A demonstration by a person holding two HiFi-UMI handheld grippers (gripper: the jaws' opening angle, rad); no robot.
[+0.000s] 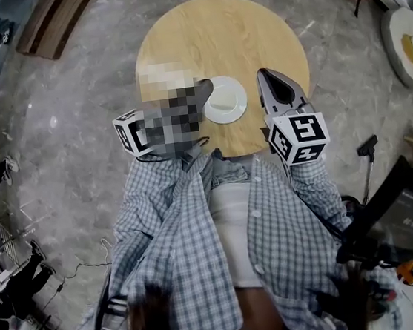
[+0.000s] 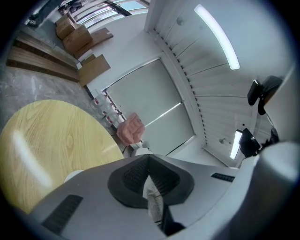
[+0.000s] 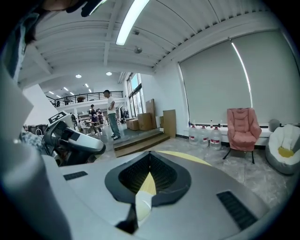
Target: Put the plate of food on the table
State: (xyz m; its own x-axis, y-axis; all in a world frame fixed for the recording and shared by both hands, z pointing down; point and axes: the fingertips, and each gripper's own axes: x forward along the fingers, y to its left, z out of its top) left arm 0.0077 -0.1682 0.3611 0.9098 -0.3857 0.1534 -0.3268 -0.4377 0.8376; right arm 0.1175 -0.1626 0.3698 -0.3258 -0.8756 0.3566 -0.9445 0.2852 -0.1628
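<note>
Plate on the round table, 2 closed grippers flanking it.
The white plate (image 1: 226, 100) rests on the wooden table (image 1: 213, 40), close to the table's 6 o'clock edge, which is the edge nearest the person; what lies on it is pale and too small to make out. The left gripper (image 1: 203, 88) is at the plate's 9 o'clock with its tip just beside the rim, its 2 fingers pressed together and gripping nothing. The right gripper (image 1: 263, 75) is at the plate's 3 o'clock, a little apart from the rim, its 2 fingers also closed and empty; through the slot under its tip only a strip of tabletop and something white shows. A pink chair (image 3: 243, 127) stands at 2 o'clock in the right gripper view.
</note>
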